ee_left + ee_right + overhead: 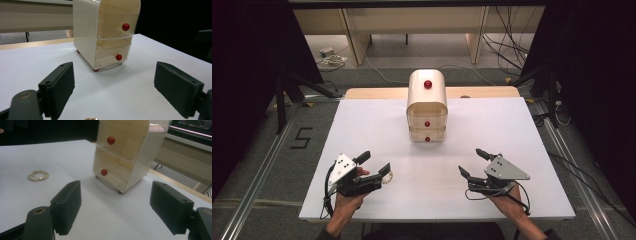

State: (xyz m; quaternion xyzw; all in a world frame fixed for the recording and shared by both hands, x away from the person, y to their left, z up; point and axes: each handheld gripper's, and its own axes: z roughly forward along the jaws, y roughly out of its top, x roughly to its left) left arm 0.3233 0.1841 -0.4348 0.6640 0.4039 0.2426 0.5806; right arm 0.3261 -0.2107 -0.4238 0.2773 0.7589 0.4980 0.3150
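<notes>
Both your tongs, left [374, 163] and right [472, 161], gape empty. The bracelet [38, 175] lies flat on the worktop [362, 125]; a shallow pinch could skid it away.

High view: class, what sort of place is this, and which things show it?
Probably a lab set up for recording: a white table ringed by black curtains, loose cables on the floor, metal floor rails.
</notes>
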